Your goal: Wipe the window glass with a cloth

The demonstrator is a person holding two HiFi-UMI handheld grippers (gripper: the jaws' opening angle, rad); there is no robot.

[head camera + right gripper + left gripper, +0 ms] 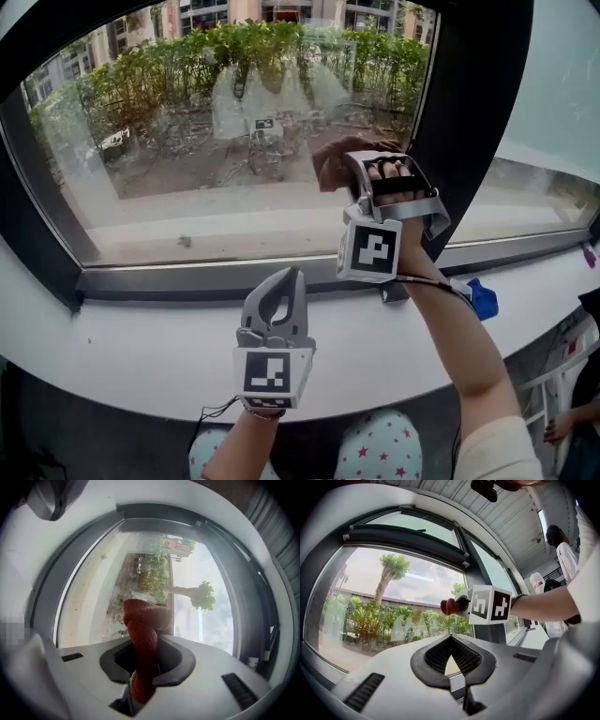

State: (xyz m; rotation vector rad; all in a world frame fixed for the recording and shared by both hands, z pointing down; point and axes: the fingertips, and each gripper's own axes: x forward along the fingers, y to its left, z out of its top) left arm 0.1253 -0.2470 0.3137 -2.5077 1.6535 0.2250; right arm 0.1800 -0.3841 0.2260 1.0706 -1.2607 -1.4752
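Note:
The window glass (pixel 187 141) fills the upper left of the head view. My right gripper (pixel 352 167) is raised to the pane near its right edge, shut on a dark red cloth (pixel 327 166) that presses against the glass. In the right gripper view the cloth (pixel 143 620) sticks out between the jaws, bunched up in front of the glass (pixel 89 602). My left gripper (pixel 277 289) hovers low over the white sill, shut with nothing in it. From the left gripper view, its closed jaw tips (pixel 451 637) face the pane, with the red cloth (pixel 450 606) ahead.
A wide white sill (pixel 131 347) runs under the window. A black frame post (pixel 469 103) stands just right of my right gripper. A blue object (pixel 482 299) lies on the sill at the right. A person (pixel 567 422) stands at the lower right.

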